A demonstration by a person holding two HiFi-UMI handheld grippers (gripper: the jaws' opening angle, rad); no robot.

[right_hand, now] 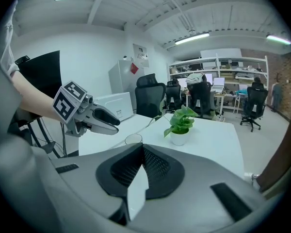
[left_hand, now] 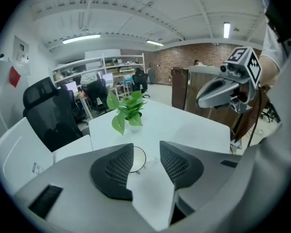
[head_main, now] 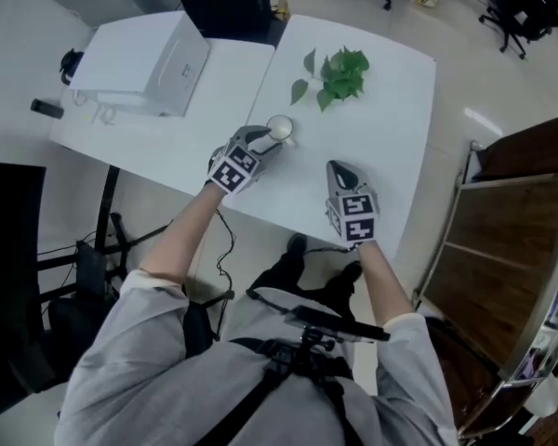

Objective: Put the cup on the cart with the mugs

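The white tabletop (head_main: 391,110) sits well left of the wooden cart (head_main: 502,240). The plant (head_main: 339,74) stands by its far edge, the cup (head_main: 280,129) near its middle. The left claw (head_main: 265,141), narrowly parted and touching nothing, probably should widen and straddle the cup squarely before squeezing. The right claw (head_main: 340,168) is closed and empty.

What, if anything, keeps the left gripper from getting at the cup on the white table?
Nothing visible, so probably yes, it can. The left gripper is right at the cup, jaws apart, with the cup just past their tips and partly behind one jaw. The potted plant stands further back.
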